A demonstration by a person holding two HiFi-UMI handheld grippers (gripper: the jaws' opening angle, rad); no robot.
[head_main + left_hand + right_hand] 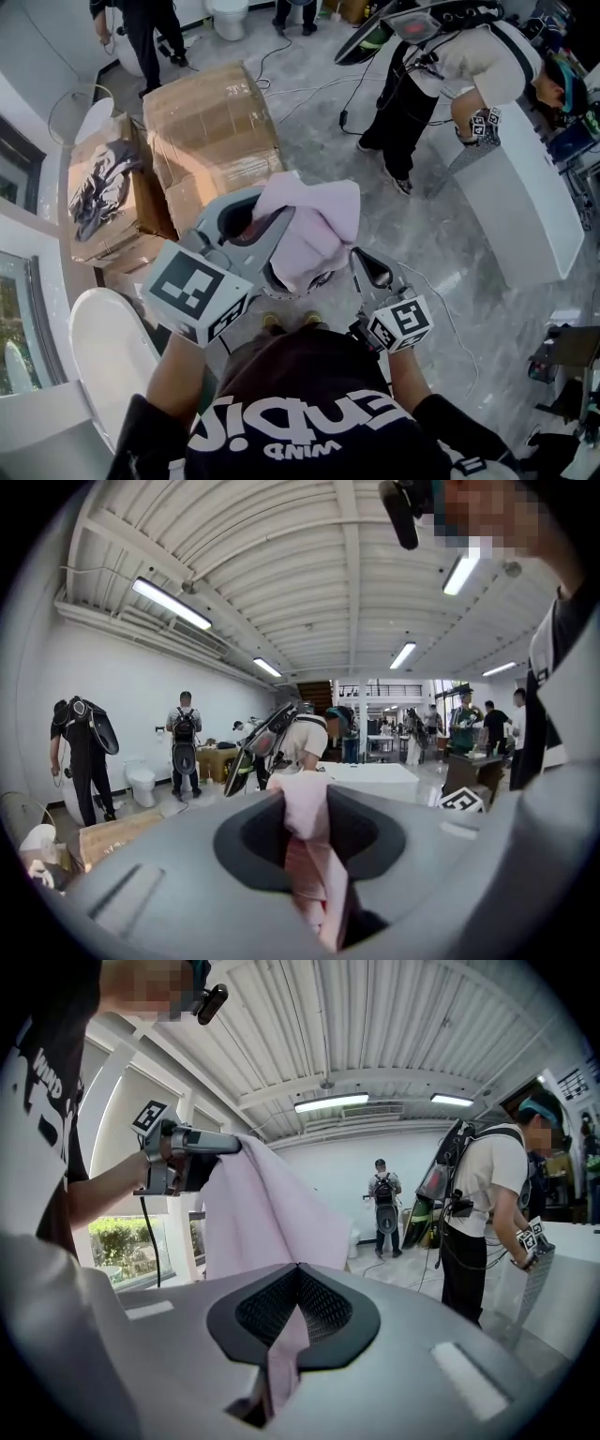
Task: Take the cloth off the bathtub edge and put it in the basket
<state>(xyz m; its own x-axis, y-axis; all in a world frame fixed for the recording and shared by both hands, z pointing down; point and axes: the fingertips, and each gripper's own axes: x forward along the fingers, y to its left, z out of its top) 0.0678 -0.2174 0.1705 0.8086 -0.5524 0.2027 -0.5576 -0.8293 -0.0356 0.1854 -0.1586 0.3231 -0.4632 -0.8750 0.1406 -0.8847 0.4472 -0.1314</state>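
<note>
While the left gripper (262, 239) and the right gripper (364, 265) both pinch the pink cloth (319, 225) up in the air, taking it looks done. Dropping it in the basket, not seen, is left.

Bathroom-fixture showroom hall: bathtub (525, 202), toilet (228, 17), cardboard boxes (211, 131), marble floor (309, 112)

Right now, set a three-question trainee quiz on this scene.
1. True or false: the pink cloth lies on the floor.
2. Look at the left gripper and the right gripper. Which is shut on the cloth? A) left only B) right only C) both
3. Fill in: in the head view, the brown things on the floor left of the cloth are ___.

Key: 1 false, it is held up in the air; 2 C; 3 cardboard boxes.
</note>
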